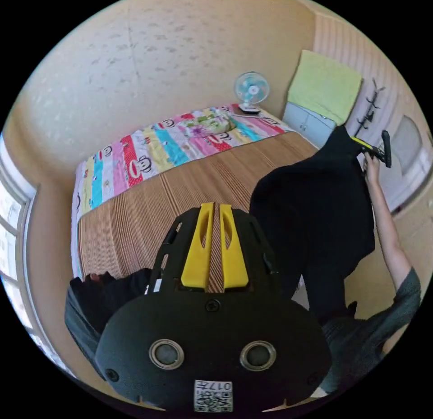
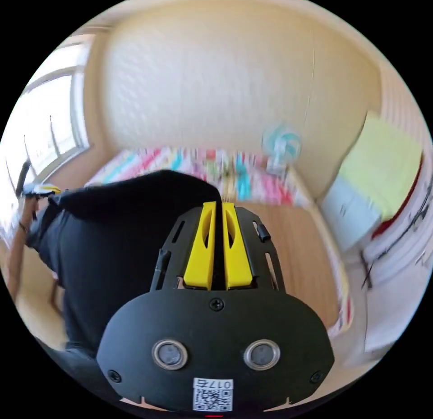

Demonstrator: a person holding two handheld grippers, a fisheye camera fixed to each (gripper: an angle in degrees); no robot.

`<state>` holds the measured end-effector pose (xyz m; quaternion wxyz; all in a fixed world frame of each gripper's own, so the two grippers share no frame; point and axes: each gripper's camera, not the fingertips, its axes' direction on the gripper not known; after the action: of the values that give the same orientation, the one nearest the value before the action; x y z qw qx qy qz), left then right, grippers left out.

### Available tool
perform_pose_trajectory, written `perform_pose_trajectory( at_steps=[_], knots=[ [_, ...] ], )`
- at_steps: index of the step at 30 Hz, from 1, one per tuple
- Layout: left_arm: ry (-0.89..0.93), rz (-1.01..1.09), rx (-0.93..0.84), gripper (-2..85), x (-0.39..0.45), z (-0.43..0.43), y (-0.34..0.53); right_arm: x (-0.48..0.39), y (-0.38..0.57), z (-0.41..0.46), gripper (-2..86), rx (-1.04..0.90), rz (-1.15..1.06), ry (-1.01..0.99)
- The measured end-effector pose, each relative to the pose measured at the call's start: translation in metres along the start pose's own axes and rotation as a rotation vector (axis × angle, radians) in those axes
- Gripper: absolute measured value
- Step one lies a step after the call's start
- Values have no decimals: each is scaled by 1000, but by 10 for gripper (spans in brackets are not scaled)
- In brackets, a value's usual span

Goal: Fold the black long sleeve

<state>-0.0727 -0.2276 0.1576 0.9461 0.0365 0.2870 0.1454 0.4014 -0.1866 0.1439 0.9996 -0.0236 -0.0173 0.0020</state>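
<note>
Black long sleeve (image 1: 315, 211) is hanging in the air over the near edge of the bed (image 1: 149, 211), probably to shake it flat. Right gripper (image 1: 376, 151) is pinching its top corner, and the left gripper (image 1: 212, 220) looks closed, can't tell on what

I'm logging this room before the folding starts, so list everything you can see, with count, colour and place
Black long sleeve: one, black, held up in the air above the bed.
Bed mat: one, brown striped, covering the bed.
Blanket: one, multicoloured stripes, at the bed's far end.
Fan: one, pale blue, beyond the blanket by the wall.
Cabinet: one, light grey, beside the bed.
Cloth: one, yellow-green, above the cabinet.
Left gripper: yellow jaws close together, nothing visibly between them.
Right gripper: yellow jaws close together beside the garment.
</note>
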Motion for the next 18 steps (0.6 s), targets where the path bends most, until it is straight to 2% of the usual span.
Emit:
perform_pose_trajectory(
  at_steps=[1,3,6,10,12,14,15,17,18],
  knots=[
    [111,-22,16,17,-8,24,11,5,4,40,16,-79,-16,-115],
    [262,10,36,3,1,61,36,7,25,88,11,-114,-50,-262],
    [416,69,-74,4,44,134,78,10,73,158,7,-200,-1,-307],
    [686,57,-167,6,104,225,121,0,140,195,6,-109,16,-368],
    [676,65,-234,-2,125,258,134,-8,163,195,6,-58,26,-324],
    [550,94,-318,-7,140,282,151,-18,185,192,5,-16,38,-265],
    [419,143,-384,-8,147,293,166,-25,198,191,5,-3,22,-238],
    [349,142,-288,-9,134,278,185,-37,212,198,6,-47,-12,-219],
    [302,106,-286,-9,121,269,194,-45,219,214,6,-148,-46,-238]
  ],
)
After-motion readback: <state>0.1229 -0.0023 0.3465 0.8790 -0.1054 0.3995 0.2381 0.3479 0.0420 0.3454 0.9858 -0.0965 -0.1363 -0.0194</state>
